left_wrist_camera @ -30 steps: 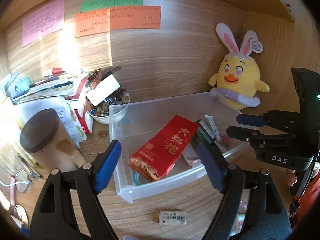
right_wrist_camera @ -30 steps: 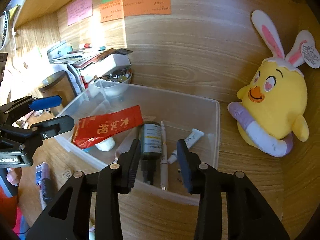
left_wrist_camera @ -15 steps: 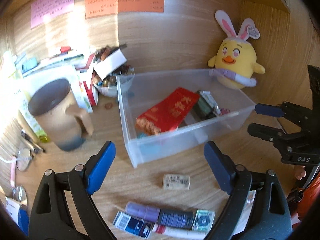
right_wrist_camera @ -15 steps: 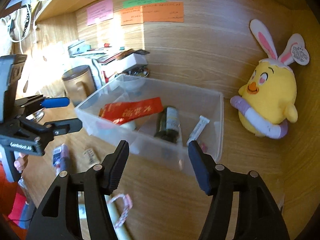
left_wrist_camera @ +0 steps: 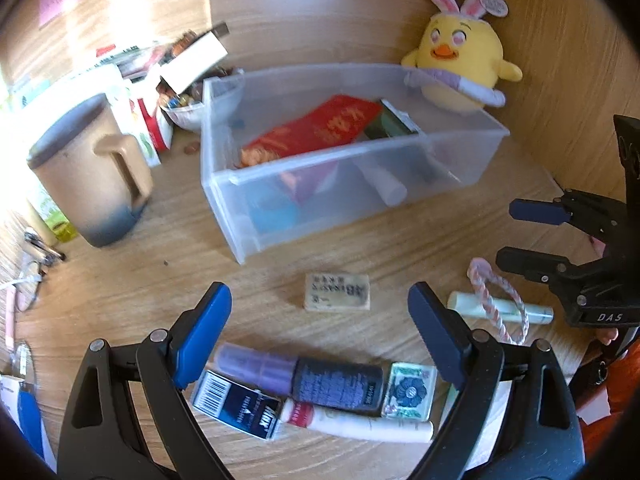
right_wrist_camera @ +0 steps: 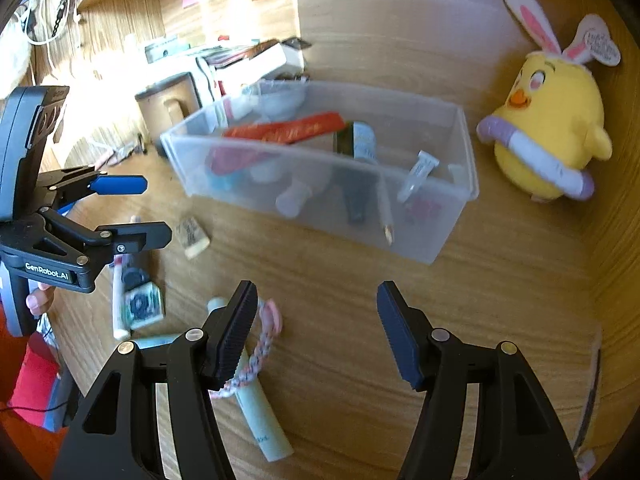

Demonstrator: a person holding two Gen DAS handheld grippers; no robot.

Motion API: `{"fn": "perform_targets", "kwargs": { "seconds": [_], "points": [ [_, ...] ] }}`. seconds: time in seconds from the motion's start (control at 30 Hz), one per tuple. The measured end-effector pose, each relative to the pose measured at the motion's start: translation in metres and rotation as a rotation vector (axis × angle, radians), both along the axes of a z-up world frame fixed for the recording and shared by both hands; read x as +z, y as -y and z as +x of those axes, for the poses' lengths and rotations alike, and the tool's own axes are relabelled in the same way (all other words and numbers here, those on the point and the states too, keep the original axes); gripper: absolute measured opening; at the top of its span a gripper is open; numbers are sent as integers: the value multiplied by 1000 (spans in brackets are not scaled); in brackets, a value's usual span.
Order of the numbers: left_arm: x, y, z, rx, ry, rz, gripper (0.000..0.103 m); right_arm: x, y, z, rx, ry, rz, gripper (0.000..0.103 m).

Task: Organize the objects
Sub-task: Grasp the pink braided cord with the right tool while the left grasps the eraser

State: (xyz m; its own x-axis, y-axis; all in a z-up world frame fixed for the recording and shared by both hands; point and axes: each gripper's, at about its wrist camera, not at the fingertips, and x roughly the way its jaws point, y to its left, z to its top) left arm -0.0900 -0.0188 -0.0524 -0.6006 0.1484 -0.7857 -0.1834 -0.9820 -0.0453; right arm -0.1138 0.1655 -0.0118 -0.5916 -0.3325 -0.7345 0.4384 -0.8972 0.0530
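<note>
Red packet [left_wrist_camera: 316, 128], yellow plush chick [left_wrist_camera: 460, 52]

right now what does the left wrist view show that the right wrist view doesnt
Only the left wrist view: the dark box with a barcode near its own fingers, and the bowl of small bits behind the bin. Only the right wrist view: a white cable hanging top left. Both: the clear bin, the eraser, the plush chick, the braided band, and both grippers open and empty.
</note>
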Motion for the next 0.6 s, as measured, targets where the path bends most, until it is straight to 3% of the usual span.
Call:
{"fn": "perform_targets", "kwargs": {
  "seconds": [0.2,0.43,0.6],
  "points": [
    [-10,-1,-5,-15,53,29,88,-10,2,3,24,35,4,58],
    [-19,-7,-9,-37,111,22,73,-16,7,0,59,66,6,57],
    [-20,-10,-10,-43,108,19,64,-19,14,-3,90,79,19,41]
  ]
}}
